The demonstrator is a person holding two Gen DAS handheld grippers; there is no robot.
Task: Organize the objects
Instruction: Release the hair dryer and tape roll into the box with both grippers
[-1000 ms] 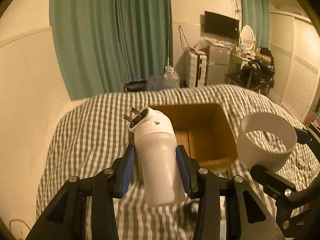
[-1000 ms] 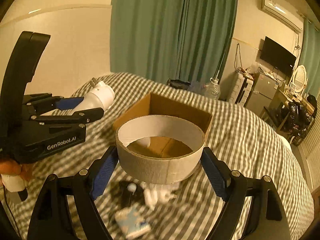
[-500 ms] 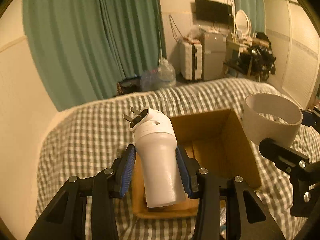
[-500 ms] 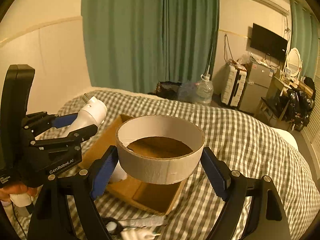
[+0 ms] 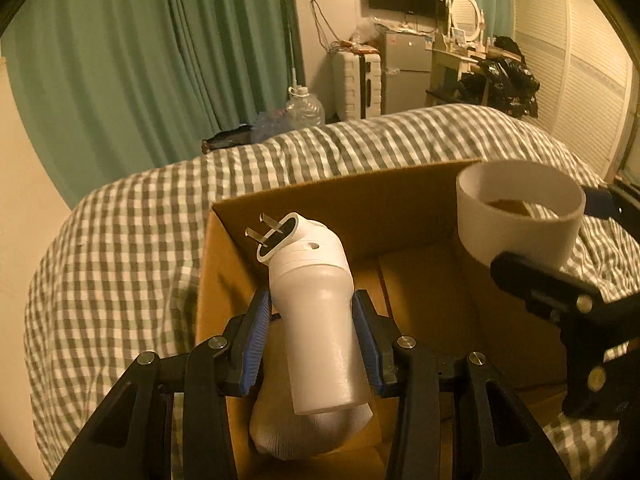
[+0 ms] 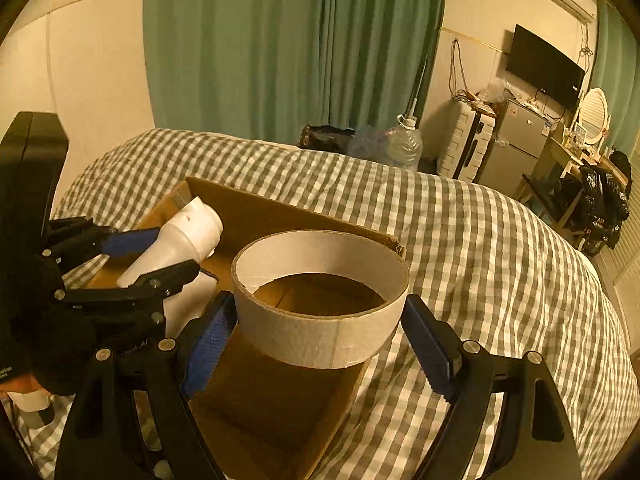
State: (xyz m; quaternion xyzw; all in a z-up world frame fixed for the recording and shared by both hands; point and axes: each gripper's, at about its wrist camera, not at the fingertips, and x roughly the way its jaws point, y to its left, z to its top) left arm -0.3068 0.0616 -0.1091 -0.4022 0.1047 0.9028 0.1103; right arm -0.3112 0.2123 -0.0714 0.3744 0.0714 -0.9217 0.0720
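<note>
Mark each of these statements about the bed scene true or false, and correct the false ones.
1. The left tool grips a white plug-in device with two metal prongs. True.
2. The right tool is empty. False: it holds a wide cardboard ring.
3. The cardboard box sits on a checked bedcover. True.
4. The box is closed with its flaps taped. False: it is open at the top.
5. The curtains behind the bed are red. False: they are green.
</note>
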